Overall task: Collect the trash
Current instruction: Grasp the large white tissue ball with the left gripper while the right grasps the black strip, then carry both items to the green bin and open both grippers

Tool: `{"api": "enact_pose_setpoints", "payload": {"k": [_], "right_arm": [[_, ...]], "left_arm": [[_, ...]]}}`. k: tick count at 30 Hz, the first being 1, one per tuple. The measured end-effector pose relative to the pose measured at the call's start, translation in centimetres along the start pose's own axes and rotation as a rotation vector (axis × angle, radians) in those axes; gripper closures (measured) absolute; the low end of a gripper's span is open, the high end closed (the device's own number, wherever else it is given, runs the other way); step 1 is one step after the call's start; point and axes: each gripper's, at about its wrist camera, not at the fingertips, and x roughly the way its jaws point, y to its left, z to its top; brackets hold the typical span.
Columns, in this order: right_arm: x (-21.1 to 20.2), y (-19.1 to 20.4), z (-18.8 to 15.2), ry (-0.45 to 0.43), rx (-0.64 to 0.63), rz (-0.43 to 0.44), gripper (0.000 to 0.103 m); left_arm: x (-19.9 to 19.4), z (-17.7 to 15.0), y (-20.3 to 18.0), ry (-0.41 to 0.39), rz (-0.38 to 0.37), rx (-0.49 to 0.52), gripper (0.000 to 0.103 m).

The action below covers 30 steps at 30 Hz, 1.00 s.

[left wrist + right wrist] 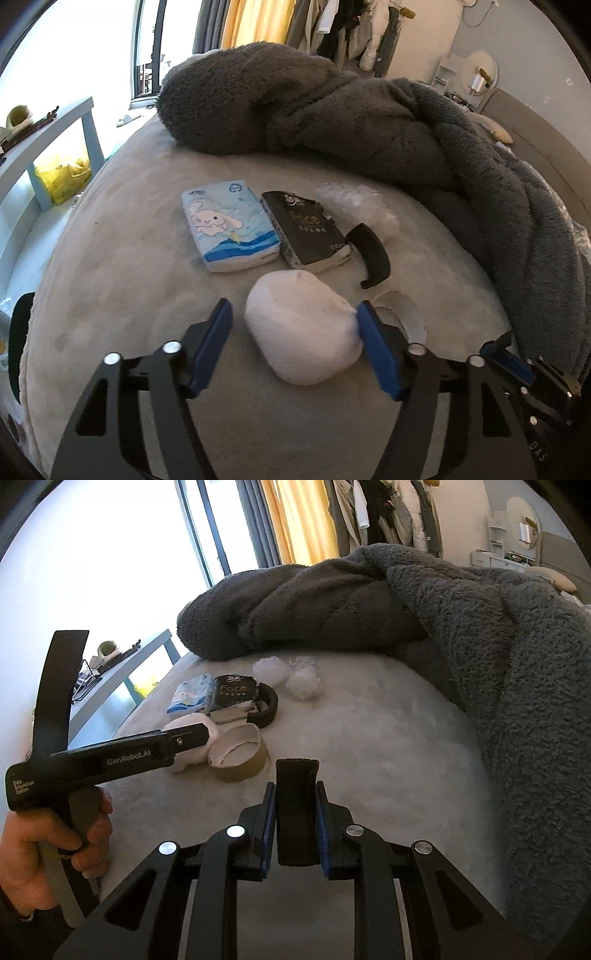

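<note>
On the bed (110, 288), open near and right, two tissue packs (229, 225) lie far; the spread left tool (295, 343) straddles a white wad (301, 328); the right tool (295, 827) pinches a black curved strip (295, 812).

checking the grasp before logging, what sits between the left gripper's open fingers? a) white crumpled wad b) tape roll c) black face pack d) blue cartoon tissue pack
a: in the left wrist view the left gripper is open around the white crumpled wad lying on the bed.
</note>
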Motion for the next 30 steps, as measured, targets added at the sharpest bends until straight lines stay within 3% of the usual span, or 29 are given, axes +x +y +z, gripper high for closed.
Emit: {"api": "enact_pose_setpoints", "payload": {"k": [8, 22, 30], "right_arm": [[-0.1, 0.0, 0.0, -0.004, 0.007, 0.006, 0.083], [0.4, 2.1, 1.5, -0.023, -0.013, 0.027, 0.083], [0.8, 4.3, 2.9, -0.04, -0.032, 0.043, 0.083]], "left_arm": [[0.1, 0.1, 0.7, 0.007, -0.051, -0.031, 0.044], [-1.2, 0.7, 2.2, -0.009, -0.1, -0.012, 0.073], [-2.3, 1.3, 3.7, -0.025, -0.11, 0.002, 0.078]]}}
